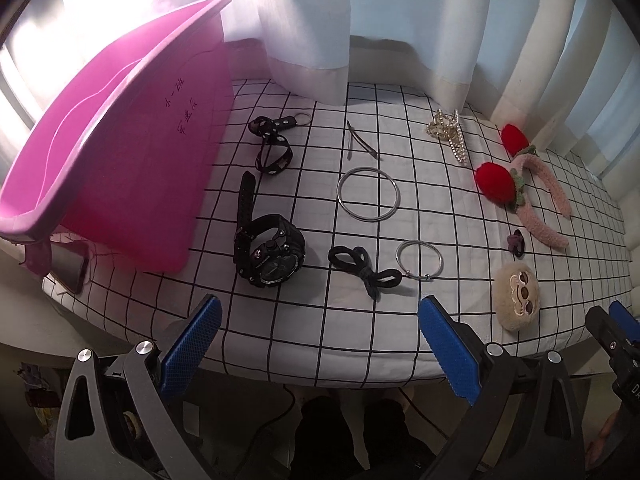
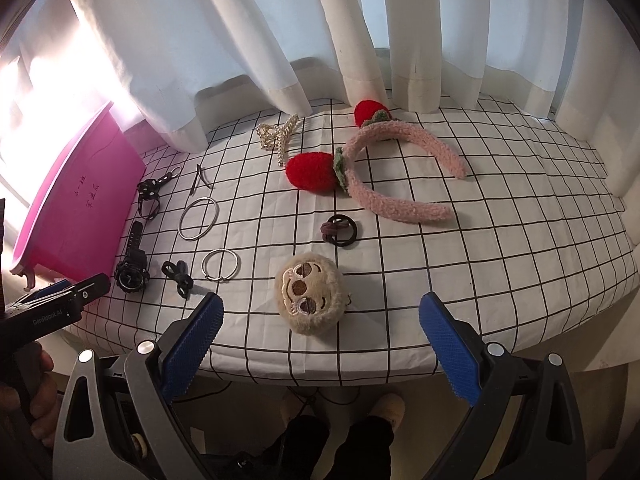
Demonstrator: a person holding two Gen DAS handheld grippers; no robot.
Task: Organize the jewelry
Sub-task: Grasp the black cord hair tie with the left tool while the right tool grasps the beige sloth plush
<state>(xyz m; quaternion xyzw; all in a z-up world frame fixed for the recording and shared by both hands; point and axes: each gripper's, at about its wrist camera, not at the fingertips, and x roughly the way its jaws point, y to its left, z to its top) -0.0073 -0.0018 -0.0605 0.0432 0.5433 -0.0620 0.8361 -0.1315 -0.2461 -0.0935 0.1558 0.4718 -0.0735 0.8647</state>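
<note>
Jewelry lies spread over a checked cloth. A pink bin stands at the left. Beside it are a black watch, a black strap with a key ring, a black bow tie, a large silver bangle, a small silver bangle and a hairpin. Farther right lie a pearl claw clip, a pink strawberry headband, dark hair ties and a fluffy sloth clip. My left gripper and right gripper hover open at the table's near edge, holding nothing.
White curtains hang along the back of the table. A phone lies under the bin's near corner. Below the table edge are a person's legs and slippers. A hand holds the left gripper's handle.
</note>
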